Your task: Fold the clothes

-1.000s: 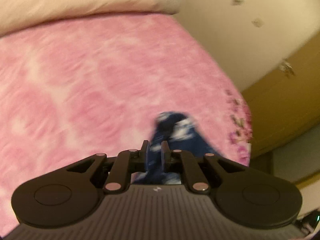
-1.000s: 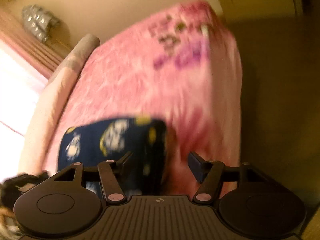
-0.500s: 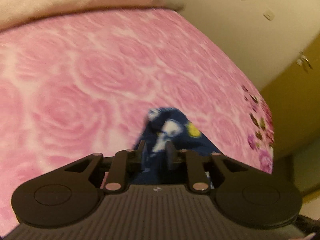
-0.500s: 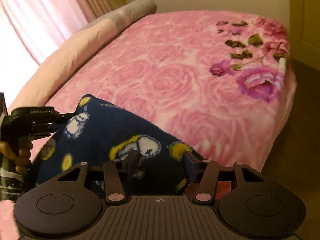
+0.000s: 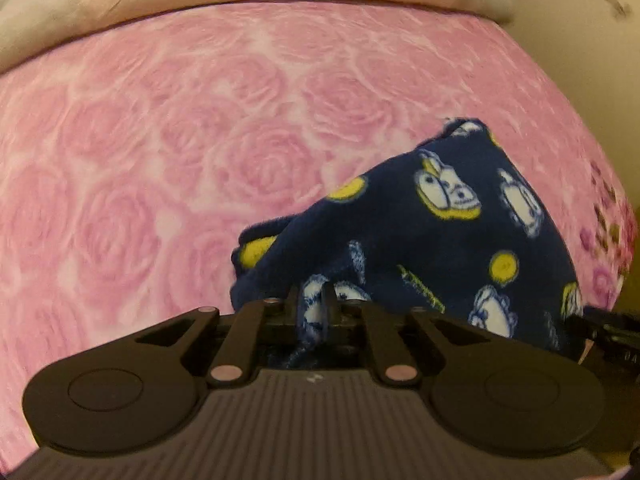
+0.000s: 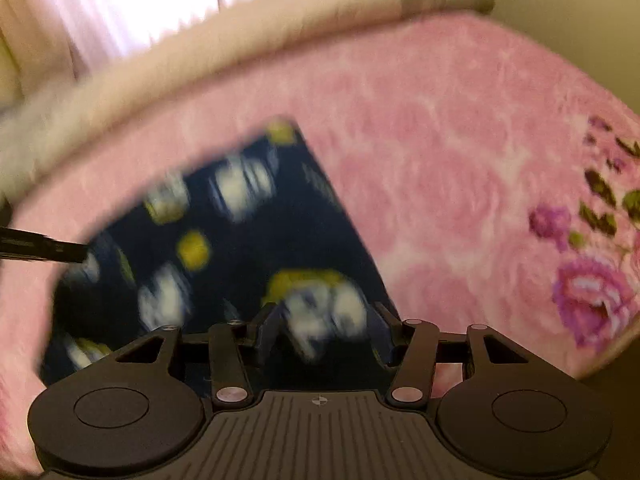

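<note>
A navy fleece garment (image 5: pixel 432 240) printed with white and yellow cartoon figures is spread above a pink rose-patterned bedspread (image 5: pixel 160 140). The left gripper (image 5: pixel 312 300) is clamped on a bunched edge of it. The right gripper (image 6: pixel 324 320) has its jaws parted around the garment's near edge, the view blurred. It seems mid-fold or being laid out; the right needs a firm pinch next. No containers are visible.

Navy fleece garment (image 5: pixel 432 240) in left hand-held gripper (image 5: pixel 313 300)
</note>
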Tool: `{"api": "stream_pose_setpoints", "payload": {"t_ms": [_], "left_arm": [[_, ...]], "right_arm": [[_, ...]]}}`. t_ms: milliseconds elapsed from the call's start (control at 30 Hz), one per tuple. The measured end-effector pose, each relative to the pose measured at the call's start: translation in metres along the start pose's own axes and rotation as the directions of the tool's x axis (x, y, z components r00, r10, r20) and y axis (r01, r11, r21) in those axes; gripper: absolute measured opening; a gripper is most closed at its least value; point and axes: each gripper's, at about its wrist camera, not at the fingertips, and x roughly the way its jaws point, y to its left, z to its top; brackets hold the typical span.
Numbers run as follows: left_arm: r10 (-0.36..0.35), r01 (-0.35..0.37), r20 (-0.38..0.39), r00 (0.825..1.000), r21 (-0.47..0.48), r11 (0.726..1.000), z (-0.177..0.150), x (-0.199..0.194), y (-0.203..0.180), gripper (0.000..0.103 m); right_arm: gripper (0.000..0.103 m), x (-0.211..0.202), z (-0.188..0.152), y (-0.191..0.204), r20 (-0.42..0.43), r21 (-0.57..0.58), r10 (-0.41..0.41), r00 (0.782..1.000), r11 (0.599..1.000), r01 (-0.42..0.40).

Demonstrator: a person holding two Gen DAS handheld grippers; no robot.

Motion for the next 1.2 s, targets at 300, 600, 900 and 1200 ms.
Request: {"api": "stream_pose_setpoints", "payload": {"t_ms": [300,600,900,1200], "left_arm": [[0.041,-0.048,-0.102,0.994,-0.067,0.997,-0.032,-0.017,-0.005,0.008],[0.080,-0.088,-0.120,0.990,-0.062,0.994,-0.034,-0.118,0.001,0.029],[0.098,-0.107,-0.117,0.988,-0.073,0.992,-0.044,-0.193,-0.006,0.035],[0.172,-0.178,-0.046,0.984,-0.222,0.959,-0.032,-0.201,-0.045,0.039]], "right_arm": [[0.053,-0.001,-0.008,0.028,-0.067,-0.079,0.040,0.997,0.996,-0.045],[0.053,-0.049,0.010,0.064,-0.156,0.042,0.059,0.986,0.998,-0.053],[0.053,-0.126,0.017,0.100,-0.128,0.021,0.049,0.991,0.999,-0.047],[0.053,-0.115,0.068,0.085,-0.177,-0.164,0.103,0.979,0.978,-0.132]]}}
